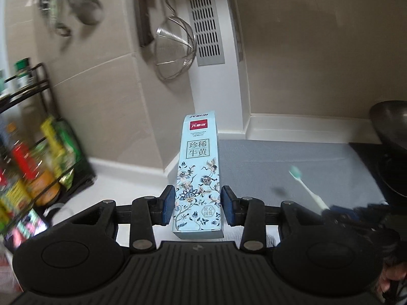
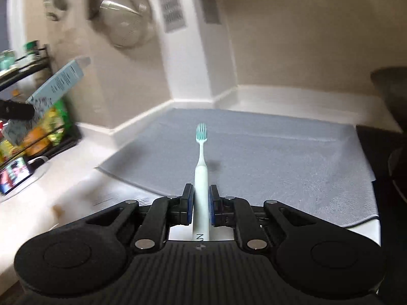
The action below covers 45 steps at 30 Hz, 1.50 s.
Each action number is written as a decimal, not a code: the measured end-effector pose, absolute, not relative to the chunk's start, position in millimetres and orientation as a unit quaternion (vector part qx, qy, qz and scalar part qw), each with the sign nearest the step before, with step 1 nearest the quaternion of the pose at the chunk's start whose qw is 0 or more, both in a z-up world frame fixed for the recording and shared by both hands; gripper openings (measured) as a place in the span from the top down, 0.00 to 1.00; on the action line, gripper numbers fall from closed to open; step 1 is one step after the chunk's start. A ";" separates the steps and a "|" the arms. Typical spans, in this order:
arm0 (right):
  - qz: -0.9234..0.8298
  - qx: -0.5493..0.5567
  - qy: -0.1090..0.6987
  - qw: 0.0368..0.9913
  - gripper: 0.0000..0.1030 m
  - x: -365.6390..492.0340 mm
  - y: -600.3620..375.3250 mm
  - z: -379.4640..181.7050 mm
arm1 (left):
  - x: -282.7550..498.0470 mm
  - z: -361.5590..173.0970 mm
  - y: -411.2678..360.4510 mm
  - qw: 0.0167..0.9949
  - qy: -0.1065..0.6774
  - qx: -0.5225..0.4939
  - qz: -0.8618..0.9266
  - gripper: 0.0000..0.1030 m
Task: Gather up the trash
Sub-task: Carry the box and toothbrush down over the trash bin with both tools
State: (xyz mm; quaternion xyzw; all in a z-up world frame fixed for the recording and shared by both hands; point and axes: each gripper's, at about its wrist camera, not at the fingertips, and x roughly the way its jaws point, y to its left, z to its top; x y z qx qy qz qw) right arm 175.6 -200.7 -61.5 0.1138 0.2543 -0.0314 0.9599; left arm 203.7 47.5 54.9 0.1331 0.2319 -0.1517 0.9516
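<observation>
Left wrist view: my left gripper (image 1: 198,209) clamps a light, crushable box (image 1: 198,175) low on its sides (easily dented), while my right gripper (image 2: 201,204) pinches a stiff, slim toothbrush (image 2: 201,178) mid-handle above the mat (image 2: 279,157).

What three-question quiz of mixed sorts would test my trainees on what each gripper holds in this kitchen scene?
1. True or false: the left gripper holds the pale blue flowered cardboard box.
2. The right gripper grips: A) a spoon B) the white toothbrush with green bristles C) nothing.
3. What lies under the toothbrush head?

Key: 1 true; 2 B; 3 the grey textured mat.
</observation>
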 end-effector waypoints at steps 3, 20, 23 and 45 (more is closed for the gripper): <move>-0.007 0.090 0.236 0.968 0.87 139.7 -185.2 -44.9 | 149.6 54.2 65.9 0.953 0.235 0.122 -0.144 0.58; 0.140 0.000 0.239 0.961 0.87 -28.9 -108.8 -27.0 | -57.8 -10.7 137.5 0.962 0.259 0.055 -0.065 0.58; 0.150 -0.013 0.246 0.957 0.87 -44.6 -100.2 -30.1 | -67.9 -23.9 143.0 0.959 0.273 0.049 -0.047 0.58; 0.176 -0.039 0.312 0.933 0.87 -58.4 -73.0 -62.0 | -93.9 -67.6 157.0 0.945 0.323 0.045 -0.032 0.58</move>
